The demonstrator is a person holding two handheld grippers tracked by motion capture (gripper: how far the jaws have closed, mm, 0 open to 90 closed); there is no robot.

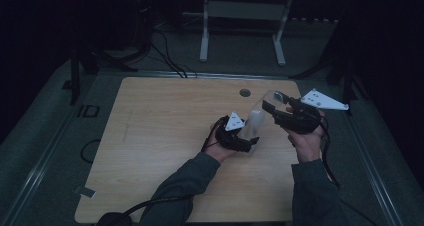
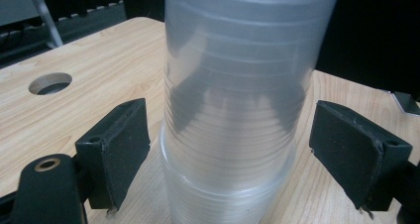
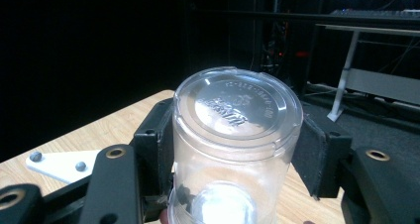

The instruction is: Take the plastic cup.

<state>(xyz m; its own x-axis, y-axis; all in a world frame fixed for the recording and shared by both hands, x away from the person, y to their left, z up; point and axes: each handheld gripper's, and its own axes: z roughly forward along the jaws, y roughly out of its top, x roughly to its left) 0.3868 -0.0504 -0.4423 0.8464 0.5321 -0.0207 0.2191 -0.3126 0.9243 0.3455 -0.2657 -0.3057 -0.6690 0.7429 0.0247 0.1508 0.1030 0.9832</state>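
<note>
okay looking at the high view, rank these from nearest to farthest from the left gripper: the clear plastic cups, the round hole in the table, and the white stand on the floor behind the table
1. Clear plastic cups: between the jaws of the left gripper, just to its right.
2. Round hole: in the tabletop, up near the far edge.
3. White stand: on the floor beyond the table, farthest back.

The high view is dim and murky, while both gripper views are brighter, with soft blur up close.
</note>
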